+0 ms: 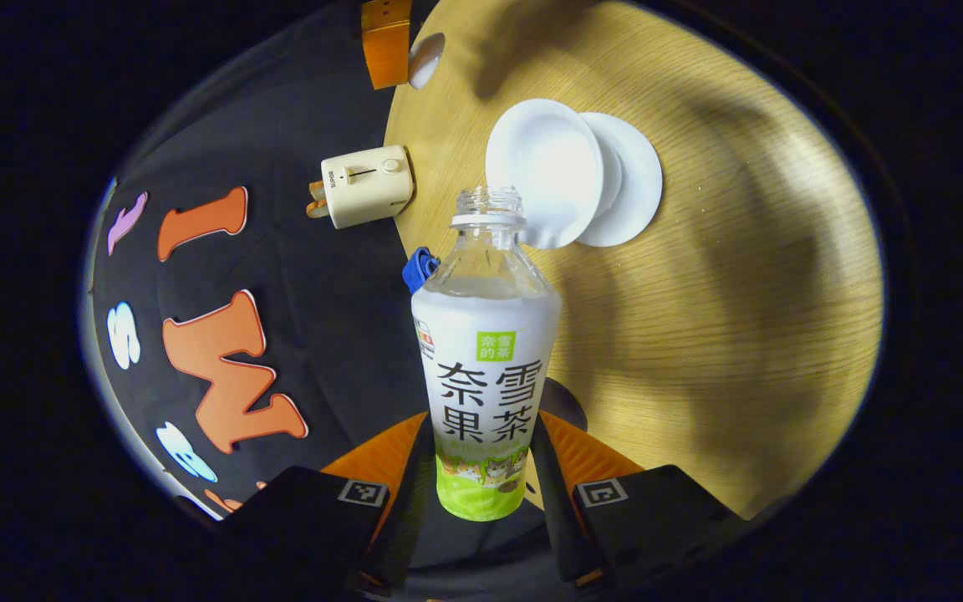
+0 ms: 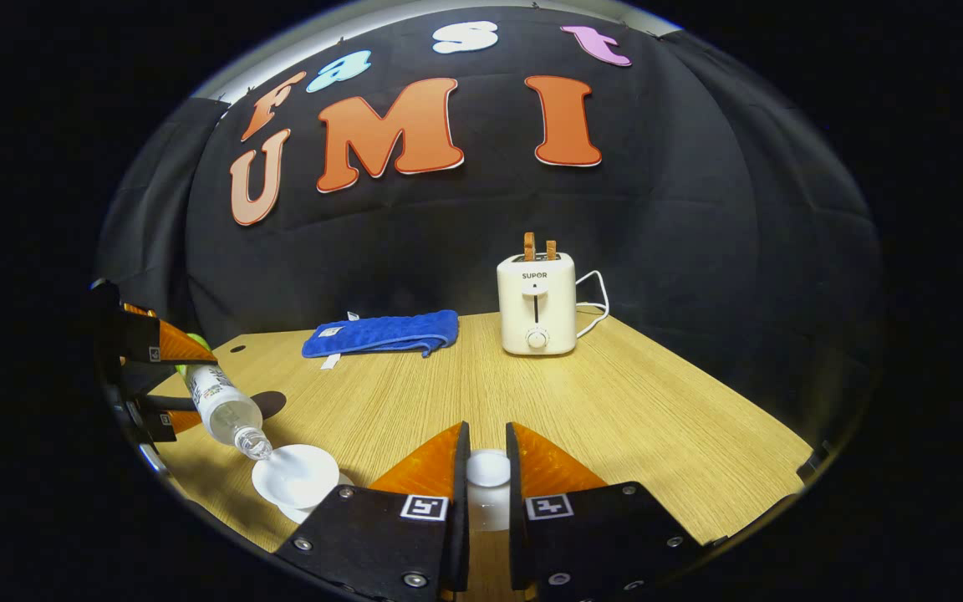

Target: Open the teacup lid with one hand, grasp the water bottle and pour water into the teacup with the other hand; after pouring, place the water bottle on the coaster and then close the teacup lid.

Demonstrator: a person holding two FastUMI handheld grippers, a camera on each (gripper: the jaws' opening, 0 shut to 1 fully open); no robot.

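The water bottle [image 1: 486,351] wears a white and green label with large Chinese characters; the cream toaster [image 2: 537,305] carries a brand word on its front. A blue towel [image 2: 381,334] lies near the toaster on the bench [image 2: 657,418]. The left tongs [image 1: 481,493] pinch the uncapped bottle, tilted mouth-down over the white teacup [image 2: 295,478]. The right tongs [image 2: 486,477] grip the white teacup lid [image 2: 488,468].
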